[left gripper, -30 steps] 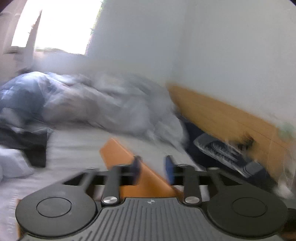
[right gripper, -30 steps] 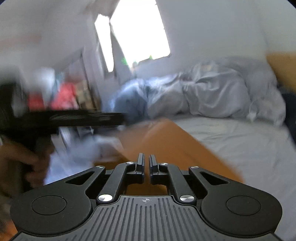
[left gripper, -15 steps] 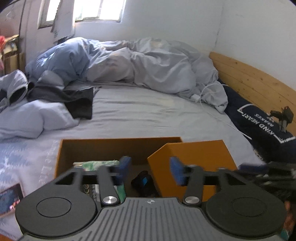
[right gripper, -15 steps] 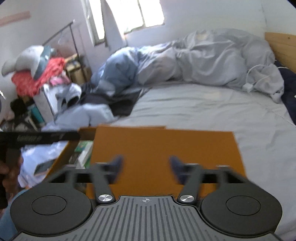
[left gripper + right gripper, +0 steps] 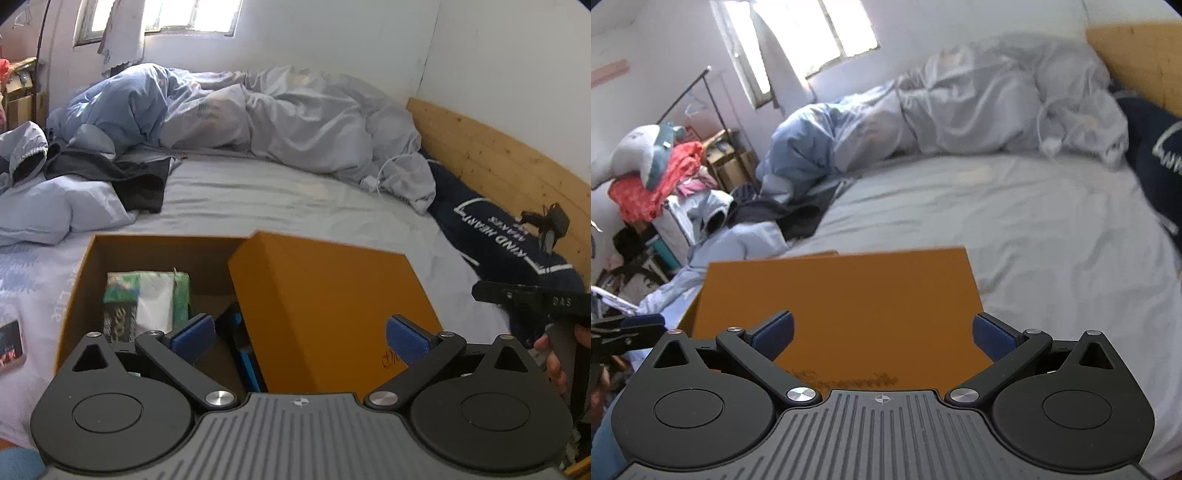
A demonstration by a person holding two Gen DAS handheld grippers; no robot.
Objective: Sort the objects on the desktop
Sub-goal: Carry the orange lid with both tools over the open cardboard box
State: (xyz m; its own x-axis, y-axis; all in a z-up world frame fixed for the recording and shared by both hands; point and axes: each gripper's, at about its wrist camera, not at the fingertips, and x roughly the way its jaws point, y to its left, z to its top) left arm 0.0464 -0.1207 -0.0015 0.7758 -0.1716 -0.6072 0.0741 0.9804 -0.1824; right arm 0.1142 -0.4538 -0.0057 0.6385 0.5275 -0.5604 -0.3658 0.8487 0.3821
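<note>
An orange cardboard box (image 5: 85, 280) lies on the bed, and its orange lid (image 5: 332, 314) rests tilted over its right half. Inside the box I see a green and white tissue pack (image 5: 147, 295) and a black and blue object (image 5: 240, 347) beside the lid's edge. My left gripper (image 5: 299, 338) is open just above the box, its blue pads either side of the lid's near left corner. In the right wrist view the lid (image 5: 842, 306) fills the middle, and my right gripper (image 5: 882, 332) hangs open over its near edge, holding nothing.
A phone (image 5: 11, 345) lies on the sheet left of the box. Crumpled grey and blue duvets (image 5: 258, 122) and dark clothes (image 5: 136, 181) cover the far bed. A wooden headboard (image 5: 498, 162) and navy pillow (image 5: 498, 236) stand right. Clutter with a plush toy (image 5: 646, 151) sits left.
Both grippers opened wide; the right one was shut a second ago. Both views swung down and steadied on the orange box, and the lid now lies tilted across its right half.
</note>
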